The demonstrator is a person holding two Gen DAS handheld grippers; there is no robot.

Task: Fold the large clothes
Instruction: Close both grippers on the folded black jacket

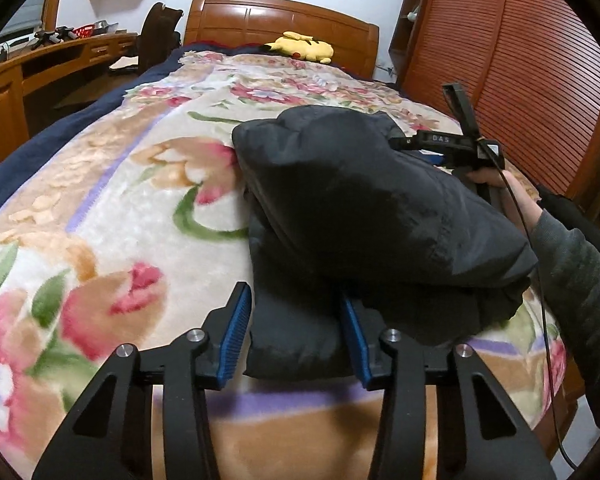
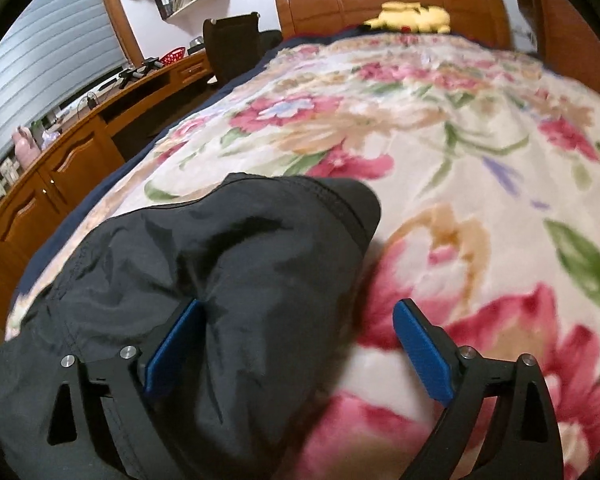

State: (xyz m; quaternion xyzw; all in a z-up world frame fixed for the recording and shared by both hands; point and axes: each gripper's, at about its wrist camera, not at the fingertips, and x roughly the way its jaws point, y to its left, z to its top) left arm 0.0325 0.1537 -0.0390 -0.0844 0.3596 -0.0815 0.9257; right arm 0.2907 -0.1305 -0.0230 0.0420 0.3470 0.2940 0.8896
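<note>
Black padded jacket (image 1: 364, 216) lies bundled on the floral blanket (image 1: 112, 184) — half folded, probably. Left gripper (image 1: 298, 336) gapes around its near edge, unclamped; right gripper (image 2: 300, 352) spread wide, one pad touching cloth. Best to close fully before lifting — slippery, bulky.

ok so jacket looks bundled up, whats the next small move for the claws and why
Probably close the left claw on the lower fold of the black jacket. Its open fingers already flank that fold, and the puffy upper layer sags unevenly over the floral blanket; the right claw is open too.
</note>
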